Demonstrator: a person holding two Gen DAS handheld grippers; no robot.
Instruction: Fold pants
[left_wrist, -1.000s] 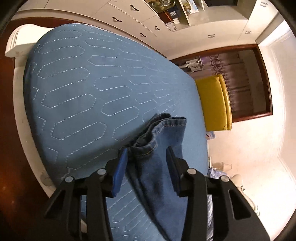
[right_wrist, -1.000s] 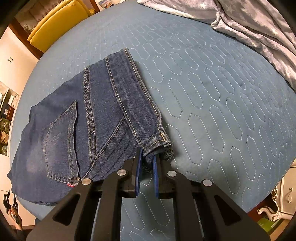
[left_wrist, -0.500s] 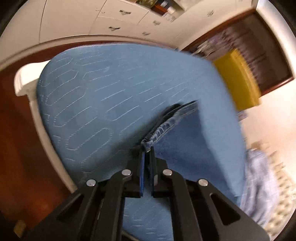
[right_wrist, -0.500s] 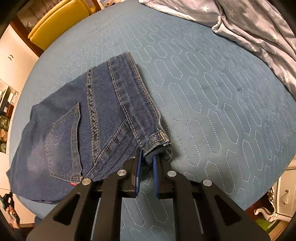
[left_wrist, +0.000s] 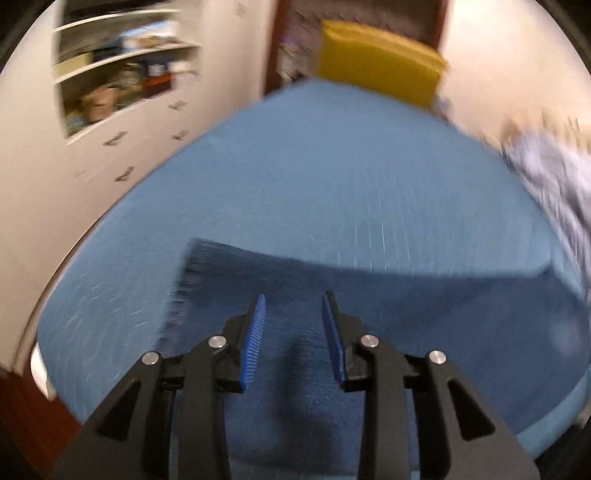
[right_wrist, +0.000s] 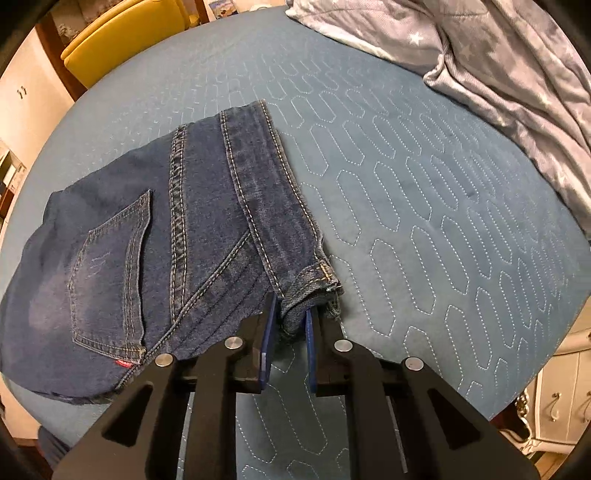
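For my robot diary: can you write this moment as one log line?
left gripper: jaws opening, empty | right gripper: shut on jeans | bed

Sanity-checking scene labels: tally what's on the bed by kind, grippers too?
Jeans: 1, lying on the blue bedspread
Star-print blanket: 1, bunched at the far edge
Grippers: 2: right gripper shut on the jeans' hem; left gripper jaws opening above the denim, nothing pinched
Total: 4
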